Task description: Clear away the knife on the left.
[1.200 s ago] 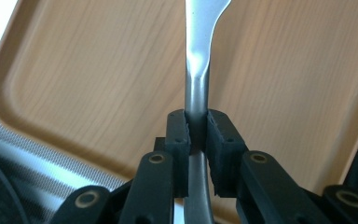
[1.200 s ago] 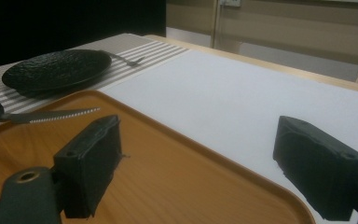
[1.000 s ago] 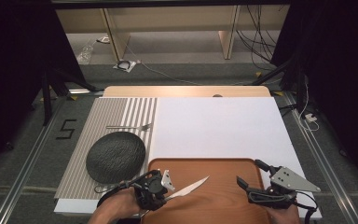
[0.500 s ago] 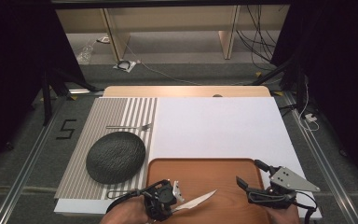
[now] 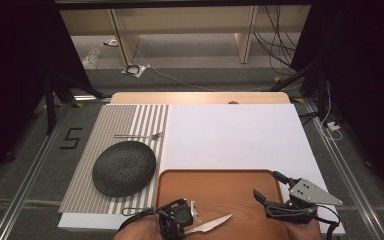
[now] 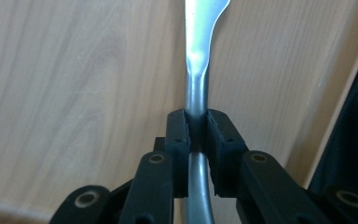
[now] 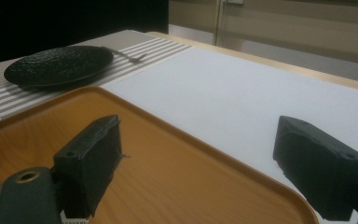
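Note:
My left gripper (image 5: 186,220) is shut on the handle of a metal knife (image 5: 211,224), whose blade points right over the near left part of the wooden tray (image 5: 230,187). In the left gripper view the knife handle (image 6: 196,88) is clamped between the pads (image 6: 176,140), with the tray's wood (image 6: 74,93) behind it. My right gripper (image 5: 270,187) stands open over the tray's right rim, nothing between its jaws. In the right gripper view the open gripper (image 7: 200,163) looks across the tray (image 7: 168,158).
A dark round plate (image 5: 124,167) lies on the striped mat (image 5: 130,120) at the left, with a fork (image 5: 139,135) beyond it. White paper (image 5: 230,135) covers the table's middle and right. The plate (image 7: 58,64) and fork (image 7: 126,57) appear far off in the right gripper view.
My left gripper has drawn back toward the near edge of the table, taking the knife with it. The right gripper has stayed in place, open.

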Available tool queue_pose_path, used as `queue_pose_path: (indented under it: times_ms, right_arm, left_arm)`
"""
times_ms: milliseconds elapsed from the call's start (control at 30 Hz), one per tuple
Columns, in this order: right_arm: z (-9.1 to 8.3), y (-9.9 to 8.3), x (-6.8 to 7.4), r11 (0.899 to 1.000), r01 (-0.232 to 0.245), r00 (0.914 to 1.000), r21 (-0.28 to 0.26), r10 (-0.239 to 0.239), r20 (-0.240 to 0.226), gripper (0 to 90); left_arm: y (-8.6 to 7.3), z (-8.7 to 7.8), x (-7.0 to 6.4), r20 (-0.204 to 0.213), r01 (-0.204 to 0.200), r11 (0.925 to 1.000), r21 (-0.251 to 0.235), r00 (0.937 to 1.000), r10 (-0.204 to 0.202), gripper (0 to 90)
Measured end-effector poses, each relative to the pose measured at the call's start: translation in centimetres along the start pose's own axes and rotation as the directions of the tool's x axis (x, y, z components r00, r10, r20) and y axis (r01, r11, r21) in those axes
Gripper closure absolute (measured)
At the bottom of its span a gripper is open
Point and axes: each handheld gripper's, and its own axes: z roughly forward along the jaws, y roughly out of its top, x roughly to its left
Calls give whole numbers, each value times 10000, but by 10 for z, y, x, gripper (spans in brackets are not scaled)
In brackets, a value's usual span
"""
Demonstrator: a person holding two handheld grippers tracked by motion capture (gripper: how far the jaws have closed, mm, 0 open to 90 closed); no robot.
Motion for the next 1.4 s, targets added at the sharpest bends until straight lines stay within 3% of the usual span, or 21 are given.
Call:
queue_pose_path:
  times_ms: [133, 167, 233, 367, 433, 500, 633, 767, 867, 1033, 1100, 1133, 1233, 1400]
  right_arm:
    - [0, 0, 0, 10000, 65, 10000, 7, -65, 27, 162]
    - [0, 0, 0, 10000, 58, 10000, -13, -58, 33, 162]
    - [0, 0, 0, 10000, 57, 10000, -11, -57, 34, 162]
    - [-1, 0, 0, 10000, 54, 10000, -50, -54, 26, 162]
    - [-1, 0, 0, 10000, 49, 10000, -56, -49, 25, 162]
    - [-1, 0, 0, 10000, 86, 10000, -5, -86, 24, 162]
    - [-1, 0, 0, 10000, 59, 10000, 3, -59, 29, 162]
    - [-1, 0, 0, 10000, 69, 10000, 5, -69, 28, 162]
    - [-1, 0, 0, 10000, 71, 10000, 24, -71, 10, 163]
    - [-1, 0, 1, 10000, 59, 10000, 47, -59, -8, 163]
    - [-1, 0, 1, 10000, 65, 10000, 46, -65, -11, 163]
    - [-1, 0, 1, 10000, 52, 10000, 12, -52, -17, 164]
    - [-1, 0, 1, 10000, 66, 10000, 47, -65, -24, 164]
    - [-1, 0, 1, 10000, 67, 10000, 19, -67, -51, 164]
  left_arm:
    - [0, -1, -1, 177, -5, 9998, -178, 9998, 8, 774]
    - [0, -2, -1, 204, 30, 9997, -241, 9998, -25, 722]
    - [1, -8, -3, -105, -39, 9987, -514, 9999, 34, 618]
    - [1, -16, -5, -214, -113, 9936, -1122, 9997, 90, 595]
    - [2, -17, -7, -325, -290, 9900, -1379, 9992, 248, 614]
    - [4, -17, -9, -537, -555, 9858, -1586, 9974, 476, 720]
    - [6, -16, -14, -547, -769, 9783, -1925, 9962, 675, 813]
    - [8, -11, -16, -396, -779, 9723, -2205, 9967, 709, 846]
    - [9, -5, -18, -48, -832, 9679, -2370, 9964, 845, 881]
    - [10, 4, -20, 3, -1044, 9676, -2300, 9942, 1074, 894]
    - [10, 8, -19, -51, -909, 9635, -2516, 9957, 926, 893]
    - [9, 10, -16, -65, -967, 9661, -2393, 9952, 980, 893]
    - [8, 12, -15, 51, -791, 9639, -2543, 9965, 832, 895]
    - [6, 12, -9, -215, -811, 9687, -2346, 9967, 782, 894]
